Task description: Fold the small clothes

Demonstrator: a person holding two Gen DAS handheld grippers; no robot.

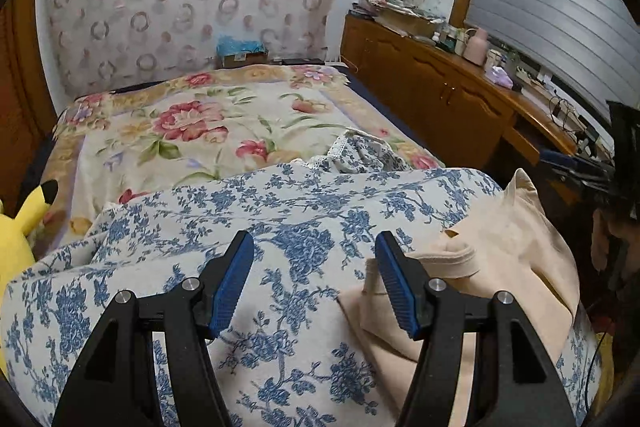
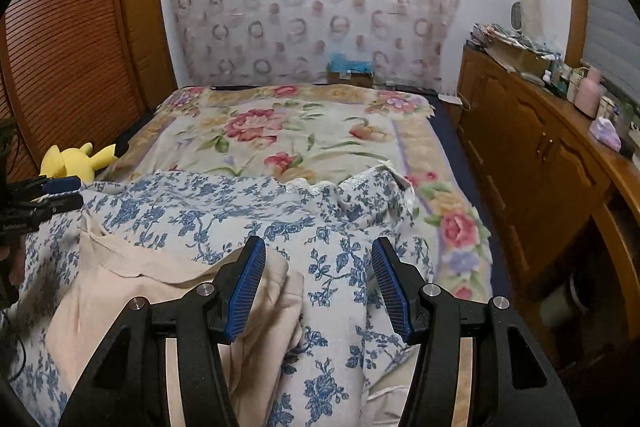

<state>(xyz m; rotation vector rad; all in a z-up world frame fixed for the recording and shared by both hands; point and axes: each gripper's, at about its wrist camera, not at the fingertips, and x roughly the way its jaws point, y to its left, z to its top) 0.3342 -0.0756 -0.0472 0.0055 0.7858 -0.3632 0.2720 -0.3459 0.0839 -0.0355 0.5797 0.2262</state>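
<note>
— Any writing you can read from here?

— None. The label on the cardboard box (image 1: 242,58) in the upper middle of the left view is showing only as a blur, and blue stuff is sitting in that box.

— What are you counting?

— One beige garment (image 1: 508,251) is lying at the lower right of the left view, on one blue-flowered white quilt (image 1: 304,219). One floral blanket (image 2: 304,131) is covering the bed behind it, and one yellow plush toy (image 2: 74,161) is lying at the middle left of the right view. One pink bottle (image 2: 591,95) is standing on the wooden sideboard (image 2: 532,143).

— And your claws?

— My left gripper (image 1: 315,281) is gaping, with nothing between its pads, over the quilt just left of the garment. My right gripper (image 2: 319,285) is also standing apart and empty, over the garment's right edge.
</note>
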